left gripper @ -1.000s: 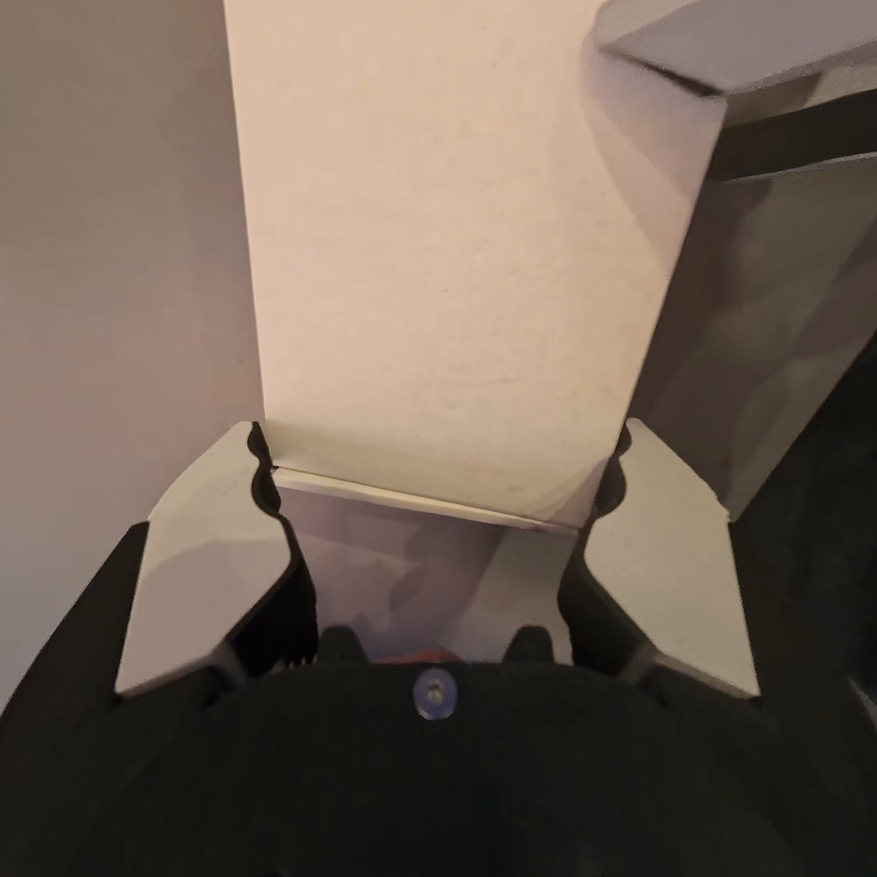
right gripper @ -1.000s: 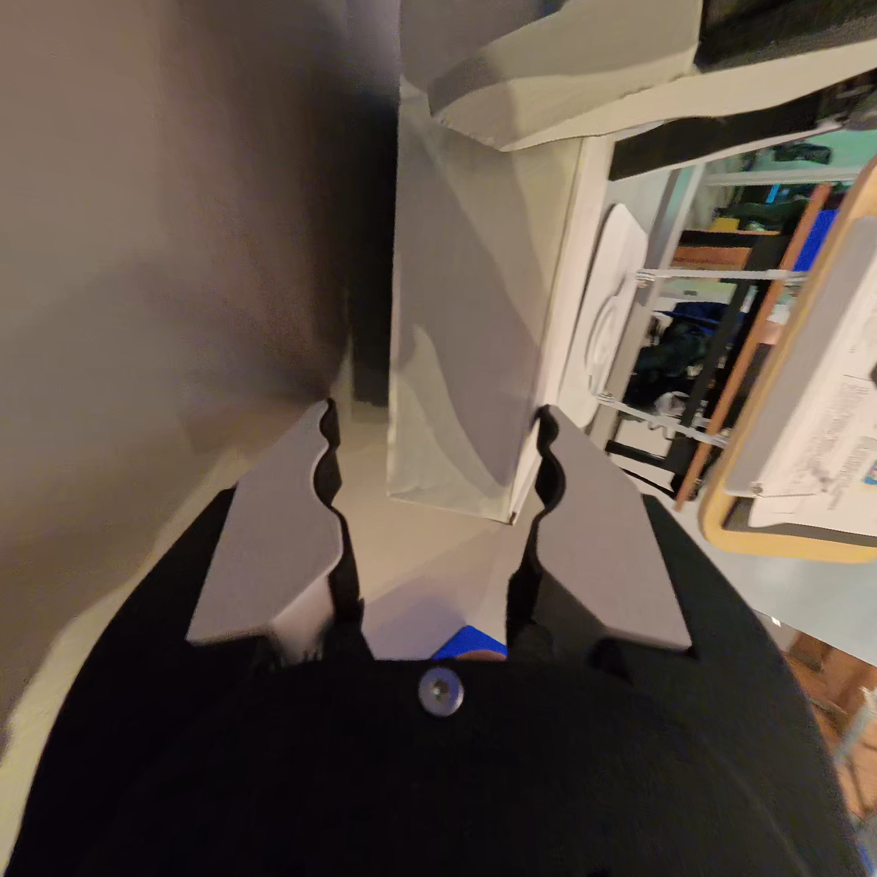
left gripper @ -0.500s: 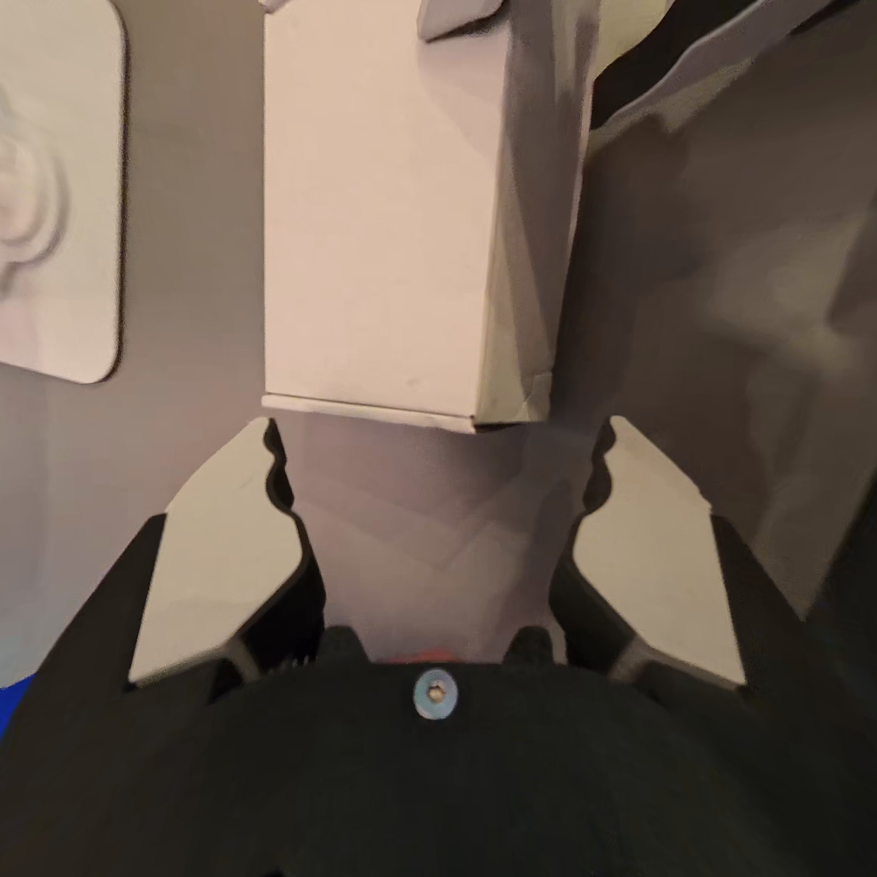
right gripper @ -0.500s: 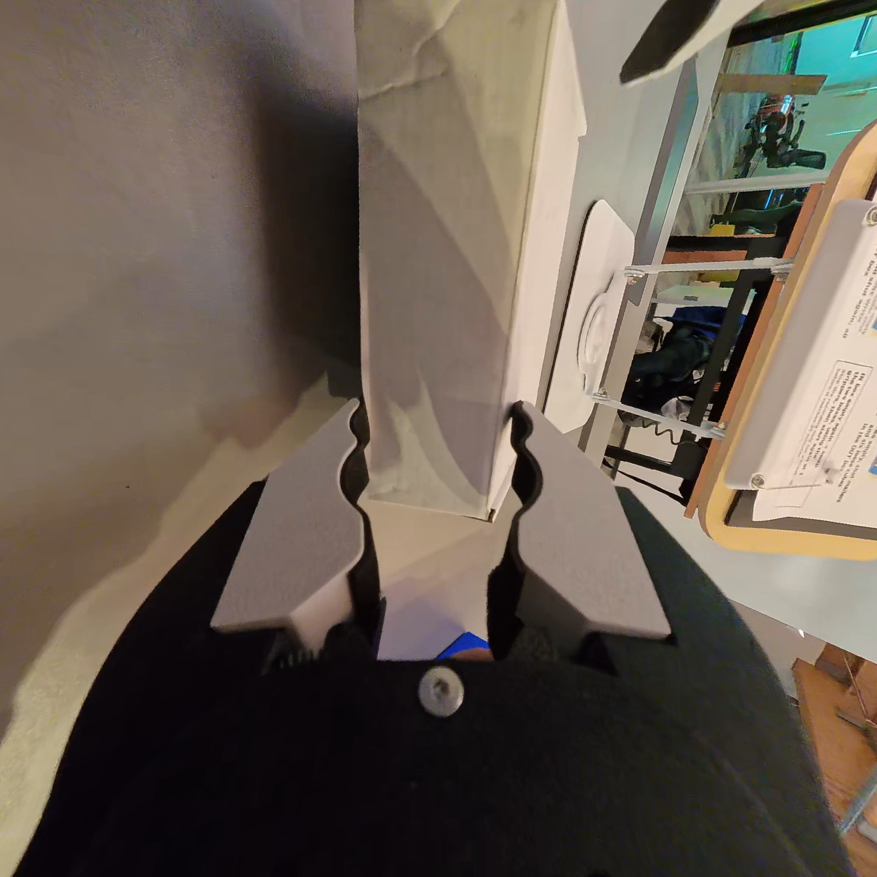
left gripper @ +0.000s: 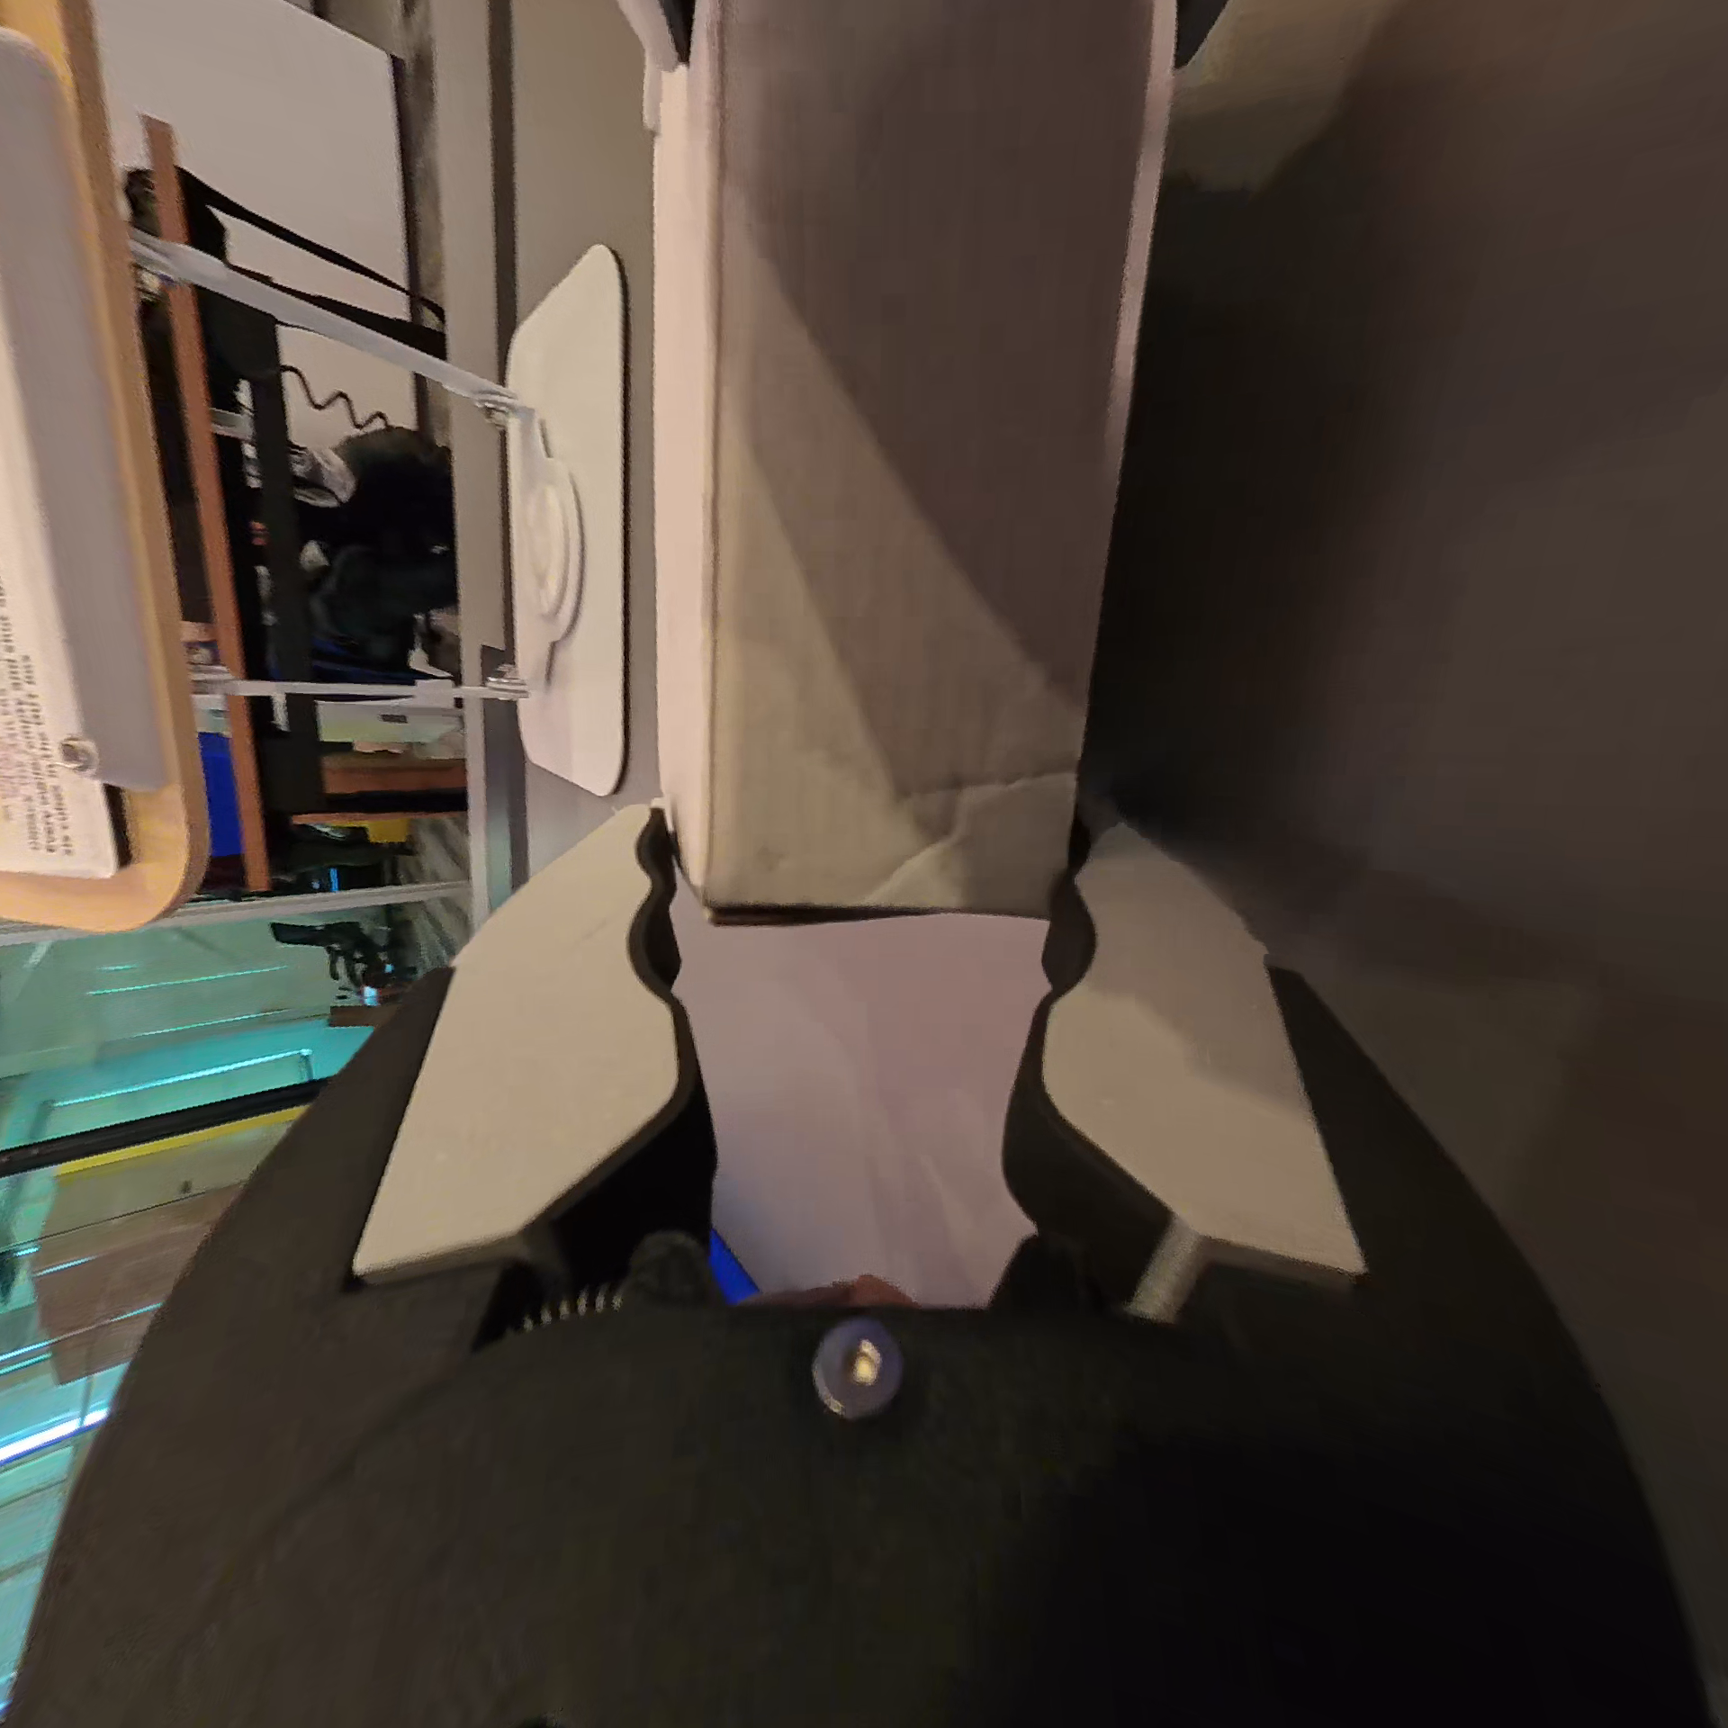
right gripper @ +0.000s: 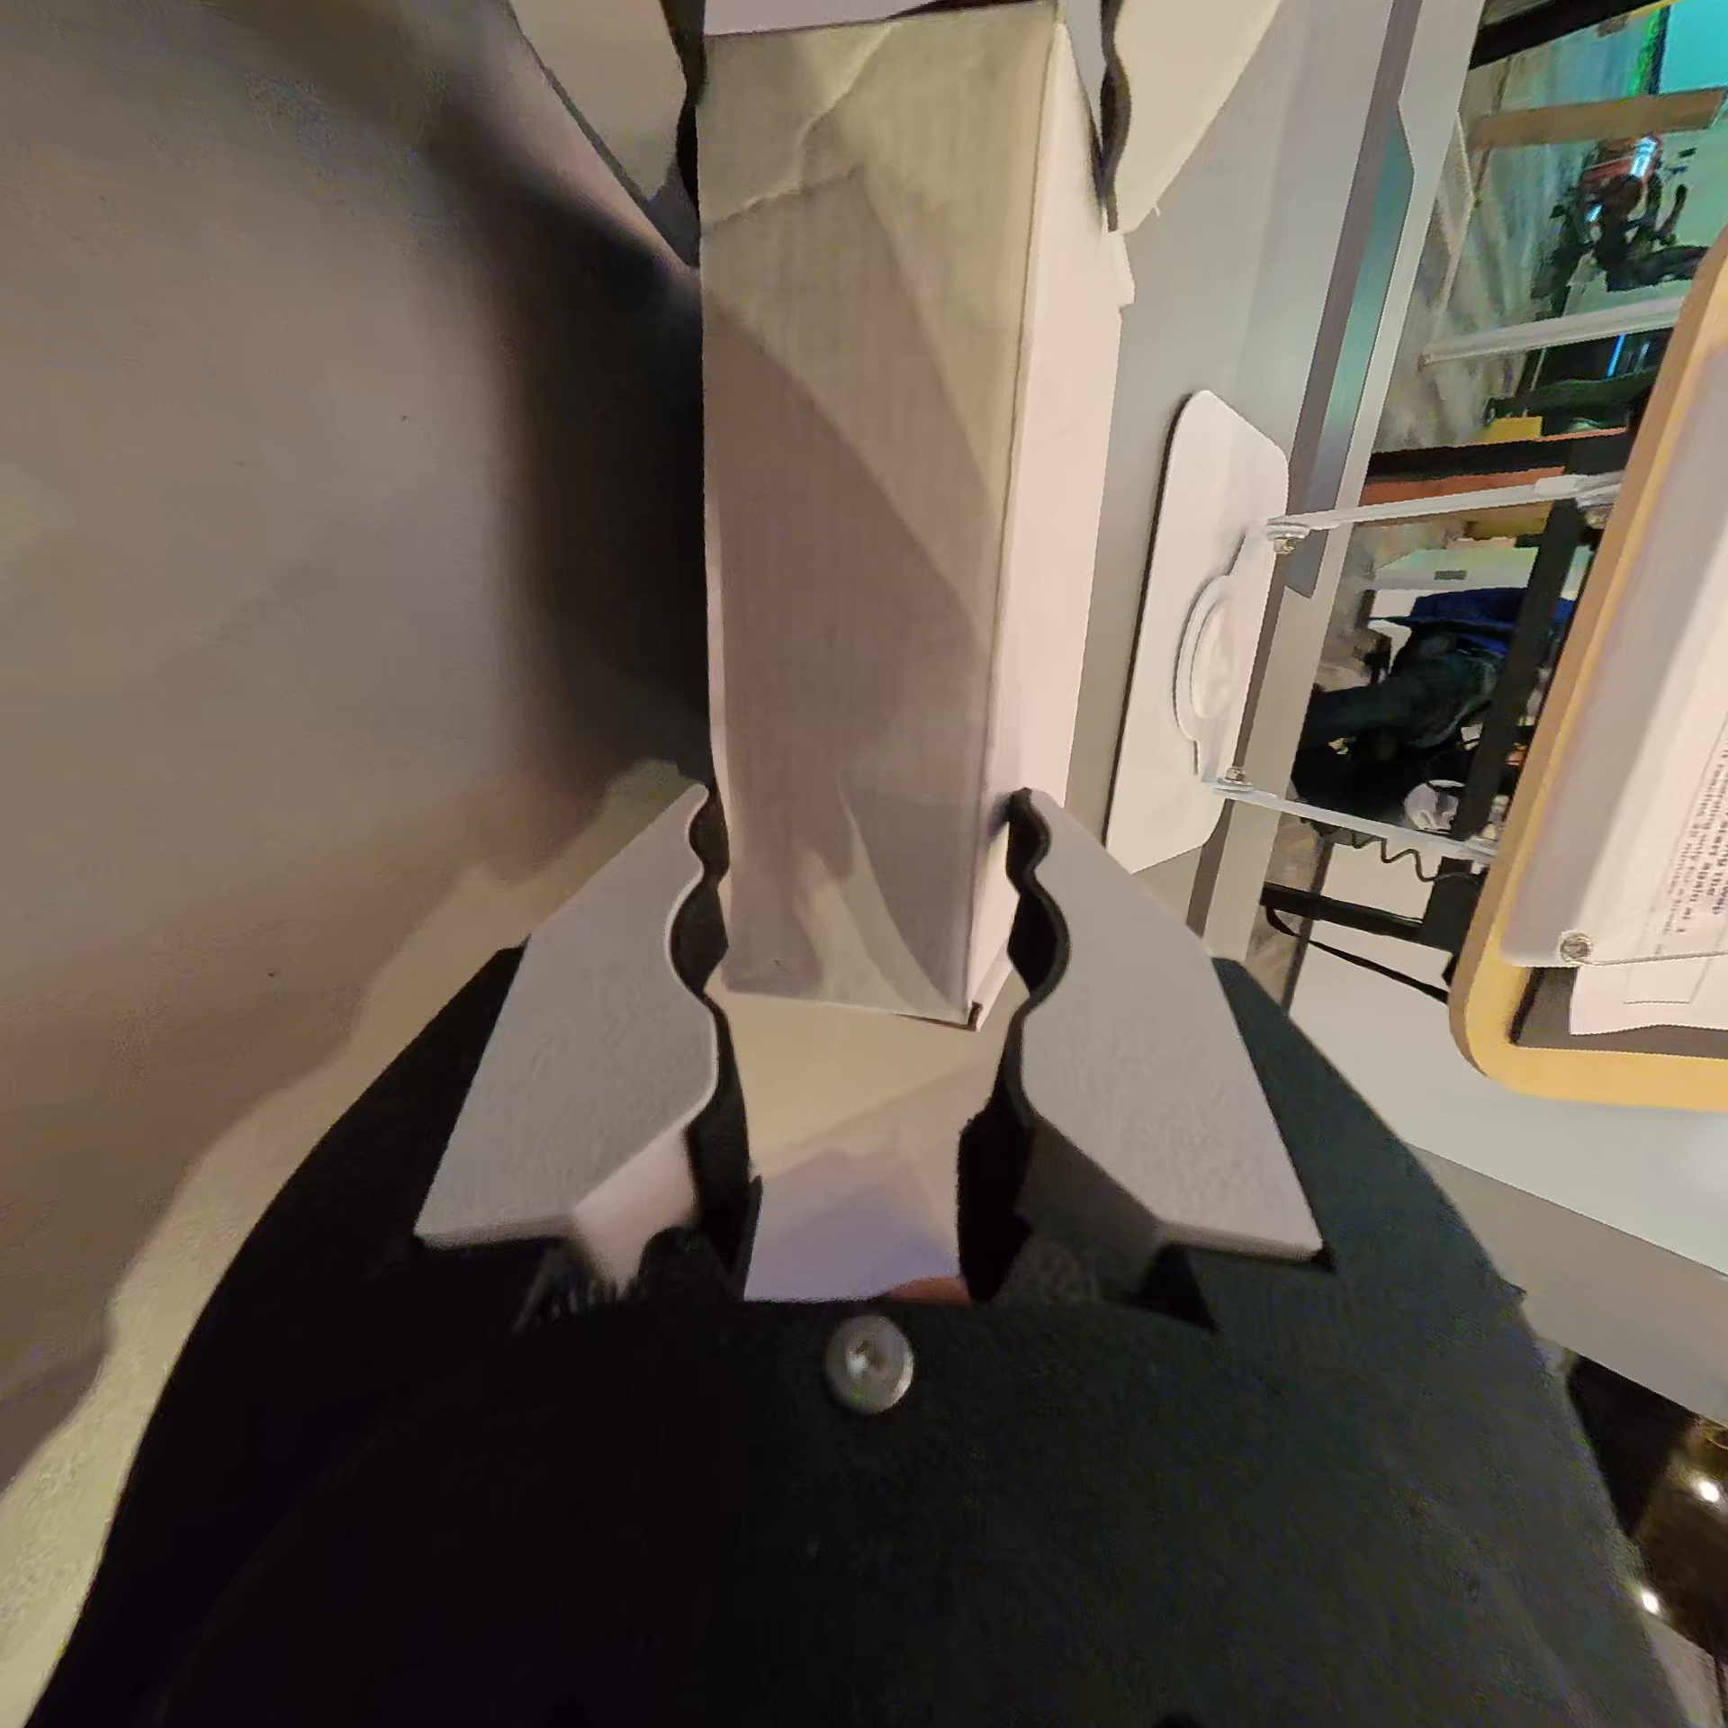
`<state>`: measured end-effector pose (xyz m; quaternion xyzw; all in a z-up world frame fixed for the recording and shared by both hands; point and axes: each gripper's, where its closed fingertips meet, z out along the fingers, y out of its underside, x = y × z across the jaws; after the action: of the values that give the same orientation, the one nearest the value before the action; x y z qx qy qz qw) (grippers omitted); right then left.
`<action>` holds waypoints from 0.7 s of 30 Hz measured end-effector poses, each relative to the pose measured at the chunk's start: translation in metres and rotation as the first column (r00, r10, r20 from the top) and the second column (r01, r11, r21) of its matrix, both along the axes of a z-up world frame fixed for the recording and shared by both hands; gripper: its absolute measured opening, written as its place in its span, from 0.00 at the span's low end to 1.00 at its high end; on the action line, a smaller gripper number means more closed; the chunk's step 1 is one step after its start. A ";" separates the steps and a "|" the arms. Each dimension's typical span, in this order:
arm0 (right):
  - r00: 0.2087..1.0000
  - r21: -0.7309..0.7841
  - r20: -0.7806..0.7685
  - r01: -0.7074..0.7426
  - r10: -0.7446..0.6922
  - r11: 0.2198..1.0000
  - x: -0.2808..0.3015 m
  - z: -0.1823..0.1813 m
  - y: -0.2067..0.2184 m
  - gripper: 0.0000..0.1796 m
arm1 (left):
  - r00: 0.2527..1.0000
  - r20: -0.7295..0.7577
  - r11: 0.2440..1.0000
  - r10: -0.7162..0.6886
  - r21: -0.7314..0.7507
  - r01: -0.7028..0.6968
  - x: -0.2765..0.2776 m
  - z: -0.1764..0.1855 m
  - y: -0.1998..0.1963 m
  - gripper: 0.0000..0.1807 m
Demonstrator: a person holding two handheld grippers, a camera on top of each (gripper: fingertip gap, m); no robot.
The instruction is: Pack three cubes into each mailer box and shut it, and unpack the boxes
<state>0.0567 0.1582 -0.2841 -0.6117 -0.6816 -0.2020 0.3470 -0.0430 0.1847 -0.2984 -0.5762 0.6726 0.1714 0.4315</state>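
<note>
A white mailer box is shut and held up on end, off the table. My left gripper is shut on its near end, one finger on each side wall. In the right wrist view the same box stands between the fingers of my right gripper, which is shut on its near end. At the box's far end, at the top of that view, grey fingers of the other gripper show. No cube is clearly in view; a blue sliver shows low between the left fingers.
A white rounded pad lies on the grey table beside the box; it also shows in the right wrist view. A wood-rimmed board with a paper sheet is at the side. Shelves and clutter lie beyond.
Both grippers have closed from open onto the box's ends. Both views have swung round, so the pad, the board and the room now show beside the box.
</note>
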 end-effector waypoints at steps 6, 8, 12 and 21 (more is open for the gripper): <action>0.998 -0.095 -0.058 -0.003 -0.002 0.995 -0.001 0.003 -0.001 0.33 | 1.000 -0.007 0.999 0.004 0.050 -0.004 -0.001 0.002 0.004 0.40; 0.997 -0.143 -0.081 -0.008 -0.003 0.990 -0.002 0.005 -0.002 0.33 | 1.000 -0.002 0.999 0.006 0.043 -0.006 -0.001 0.002 0.005 0.40; 0.994 -0.239 -0.111 -0.019 -0.008 0.971 -0.003 0.009 -0.003 0.34 | 1.000 0.013 1.000 0.008 0.028 -0.008 -0.001 0.004 0.006 0.39; 0.932 -0.569 -0.340 -0.098 -0.126 0.816 -0.003 0.029 -0.010 0.00 | 0.999 -0.010 0.996 -0.047 0.079 0.048 0.001 -0.002 0.003 0.40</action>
<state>0.0532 0.1479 -0.2552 -0.7193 -0.6300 0.1279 0.2634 -0.0421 0.1874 -0.3005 -0.5419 0.6805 0.1898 0.4552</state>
